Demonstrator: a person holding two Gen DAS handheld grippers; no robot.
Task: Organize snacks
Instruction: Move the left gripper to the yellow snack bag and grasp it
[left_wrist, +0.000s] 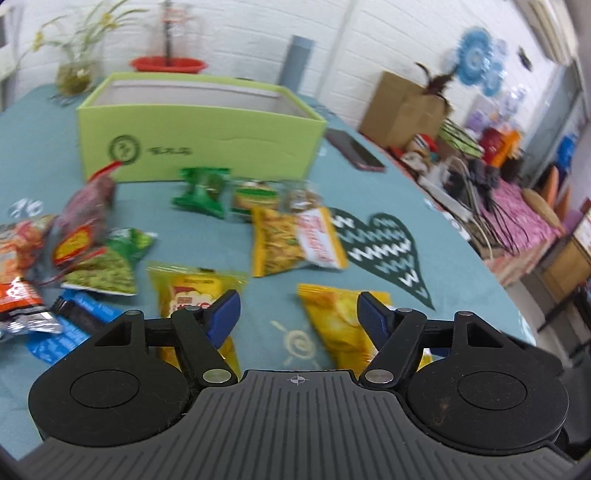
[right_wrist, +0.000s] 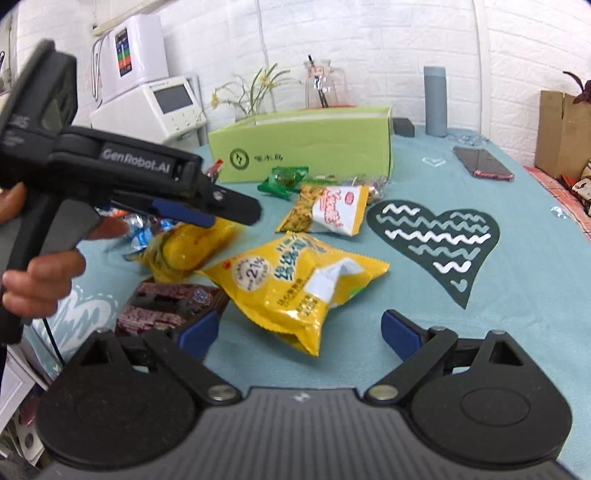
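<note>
The snacks lie loose on the teal tablecloth (right_wrist: 517, 258), none of them boxed that I can see, so I judge I'm at the start of a pick: the big yellow chip bag (right_wrist: 295, 284) sits nearest my right gripper (right_wrist: 299, 328), just beyond its tips and between them, with a dark red packet (right_wrist: 162, 306) touching its near-left side and a second yellow bag (right_wrist: 184, 247) further left. Beyond these lie a yellow-and-white packet (right_wrist: 328, 214) and a green wrapped sweet (right_wrist: 282, 181), and at the far side stands the open green box (right_wrist: 306, 144), which I take to be where everything goes. My right gripper's jaws stand wide and hold nothing. My left gripper (left_wrist: 297, 314) is about half open and also empty, hovering over bare cloth between two yellow bags; in the right view it hangs above the left-hand pile, a hand (right_wrist: 40, 280) on its handle. Next, I'd ease the right gripper forward and down so the pads straddle the chip bag's puffed edge, then close gently; the slick, air-filled film may slip or crumple.
</note>
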